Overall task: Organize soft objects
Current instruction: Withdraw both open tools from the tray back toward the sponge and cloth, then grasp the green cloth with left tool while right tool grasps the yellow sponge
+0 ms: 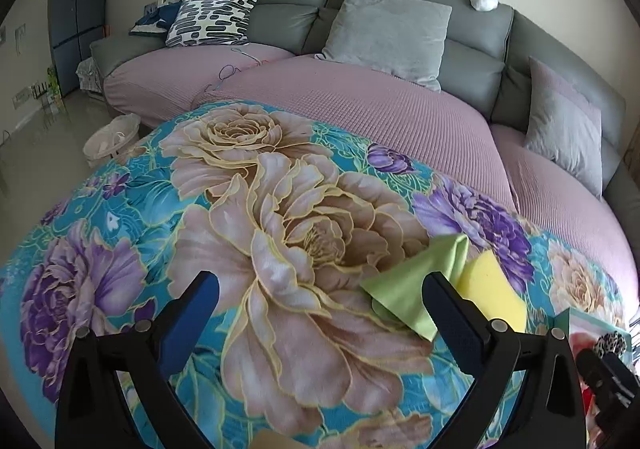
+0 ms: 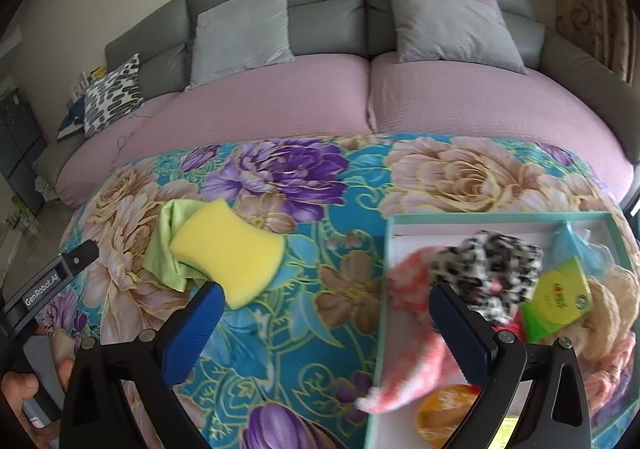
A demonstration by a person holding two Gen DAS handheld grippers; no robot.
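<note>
Farthest left in the right wrist view, the left gripper (image 2: 80, 255) shows only as a black finger tip beside a thin lime-green microfibre cloth (image 2: 160, 249), crumpled and lying limp on the teal floral blanket (image 2: 320, 329). In its own camera the left gripper (image 1: 320, 309) stands released, jaws wide apart and holding nothing, with the cloth (image 1: 412, 285) just ahead and to its right. Resting partly on that cloth is a yellow, waisted foam sponge (image 2: 226, 249), porous and squashy, its long axis running from upper left to lower right. The right gripper (image 2: 326, 309) is likewise spread open and empty; the sponge's near corner sits just beyond its left blue pad, so both tools are close, and I judge the right one better placed to take it. Further right lies a shallow teal-rimmed white cardboard box (image 2: 386, 249), already holding a pink patterned cloth (image 2: 416, 353), a leopard-print scrunchie (image 2: 492, 261), a green packet (image 2: 560, 299) and other soft pieces.
</note>
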